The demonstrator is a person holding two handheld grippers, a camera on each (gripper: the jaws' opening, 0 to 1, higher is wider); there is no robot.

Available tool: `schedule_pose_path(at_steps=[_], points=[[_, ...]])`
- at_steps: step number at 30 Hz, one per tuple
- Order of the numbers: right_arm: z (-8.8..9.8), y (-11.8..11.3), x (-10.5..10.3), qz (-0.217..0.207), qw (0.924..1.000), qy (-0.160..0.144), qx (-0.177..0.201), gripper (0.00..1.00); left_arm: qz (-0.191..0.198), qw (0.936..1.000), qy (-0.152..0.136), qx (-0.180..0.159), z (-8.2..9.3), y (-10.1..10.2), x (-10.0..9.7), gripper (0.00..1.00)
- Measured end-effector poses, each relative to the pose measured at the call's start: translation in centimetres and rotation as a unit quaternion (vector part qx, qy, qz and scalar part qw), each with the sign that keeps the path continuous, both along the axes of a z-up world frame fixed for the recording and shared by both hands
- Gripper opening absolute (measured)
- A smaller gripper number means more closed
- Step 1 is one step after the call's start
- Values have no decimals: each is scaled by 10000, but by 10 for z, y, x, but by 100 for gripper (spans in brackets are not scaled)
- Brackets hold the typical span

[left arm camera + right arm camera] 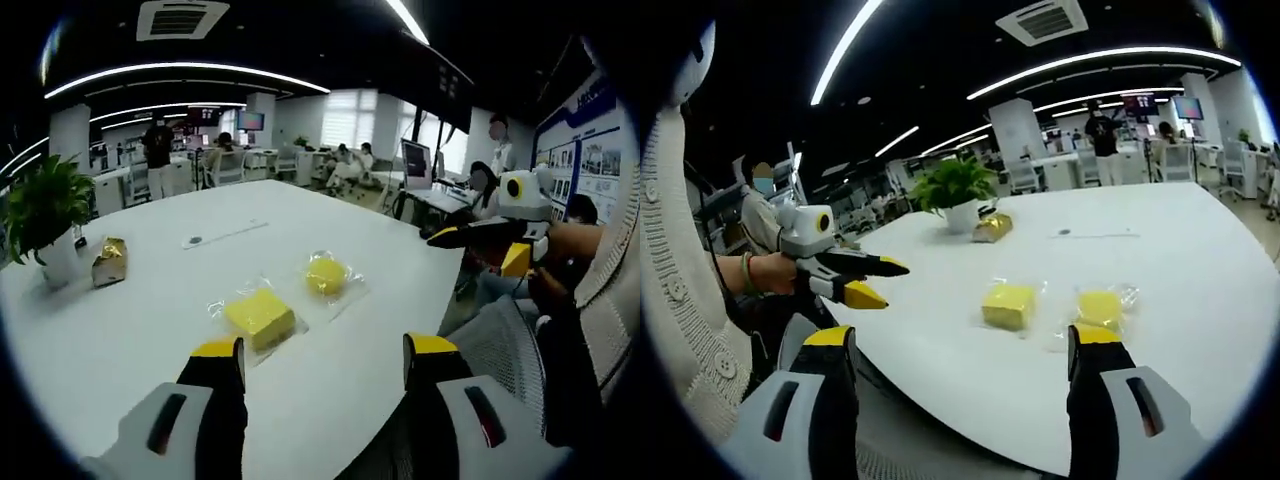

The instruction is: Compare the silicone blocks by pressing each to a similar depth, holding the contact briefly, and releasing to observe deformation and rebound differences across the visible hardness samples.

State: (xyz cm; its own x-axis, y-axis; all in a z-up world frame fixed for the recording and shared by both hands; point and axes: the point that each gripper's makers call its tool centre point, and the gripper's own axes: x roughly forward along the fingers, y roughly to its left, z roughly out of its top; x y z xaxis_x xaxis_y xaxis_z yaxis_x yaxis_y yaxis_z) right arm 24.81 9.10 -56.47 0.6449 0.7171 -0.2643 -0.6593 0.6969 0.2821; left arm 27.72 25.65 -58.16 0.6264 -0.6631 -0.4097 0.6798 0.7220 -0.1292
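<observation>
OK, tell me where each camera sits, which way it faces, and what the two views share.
Left gripper view: rides the left tool, open jaws, facing across the white table at two yellow silicone blocks; the right tool, hand-held, enters at right.
Right gripper view: rides the right tool, open jaws, facing the same table from the opposite side; the left tool and a sleeve at left.
Shared: both blocks, potted plant, small gold box.

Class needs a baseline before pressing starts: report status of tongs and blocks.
Left tongs open, right tongs open, both off the table. Square block and round block bagged, untouched. Nothing in the way.
</observation>
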Motion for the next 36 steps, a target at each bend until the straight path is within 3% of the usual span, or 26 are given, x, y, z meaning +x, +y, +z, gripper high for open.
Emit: schedule_pose_path(at_steps=[7, 15, 36], points=[[-8, -1, -3, 52, 9999, 93, -133, 81, 525, 9980, 68, -347, 1, 25, -13, 65], [-15, -3, -5, 19, 9995, 199, -226, 82, 567, 9971, 216, -470, -1, 25, -23, 66], [-21, -5, -4, -2, 9991, 315, -282, 81, 586, 9962, 398, -503, -5, 25, -21, 66]])
